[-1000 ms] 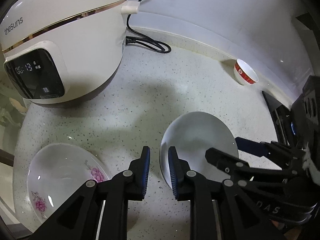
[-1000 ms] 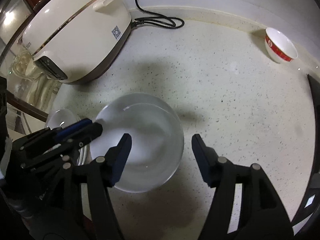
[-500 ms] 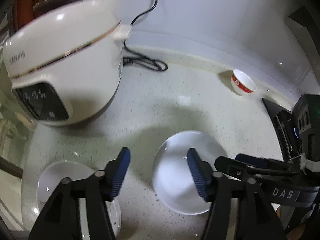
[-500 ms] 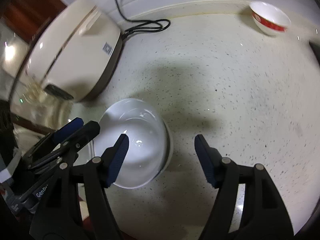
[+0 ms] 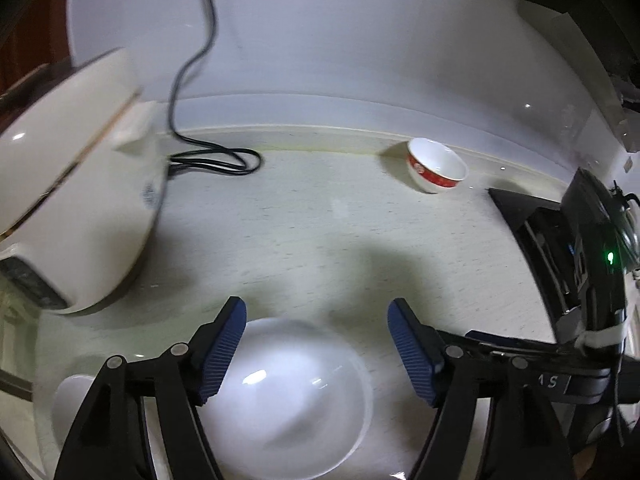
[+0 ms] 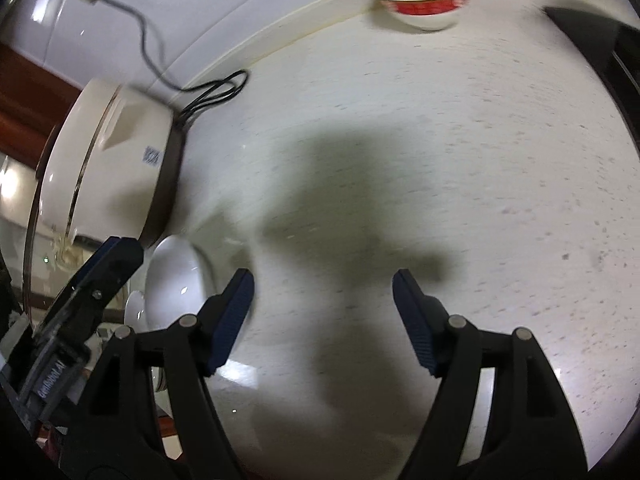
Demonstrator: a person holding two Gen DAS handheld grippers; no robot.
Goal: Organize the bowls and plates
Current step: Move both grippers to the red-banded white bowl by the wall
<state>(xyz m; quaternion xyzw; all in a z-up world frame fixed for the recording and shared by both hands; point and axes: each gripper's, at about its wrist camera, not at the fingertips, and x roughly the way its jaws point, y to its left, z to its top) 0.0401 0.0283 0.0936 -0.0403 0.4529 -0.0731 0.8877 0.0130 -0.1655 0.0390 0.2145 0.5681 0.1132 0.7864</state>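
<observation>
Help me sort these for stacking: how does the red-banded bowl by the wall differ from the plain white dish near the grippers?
The red-banded bowl is small and deep with a red band outside; the white dish is wider, shallower and plain. The red-banded bowl sits alone by the back wall, far from both grippers; the white dish lies near the front edge, below the open left gripper, which does not touch it. Both are white inside, upright and look empty.

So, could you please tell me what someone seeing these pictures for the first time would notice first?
Probably the left gripper, open with nothing held, hanging over a plain white bowl at the near edge of the speckled counter. Next comes the big cream rice cooker on the left, its black cord looped behind it. Far back by the wall sits a small red-banded bowl, standing alone.
</observation>
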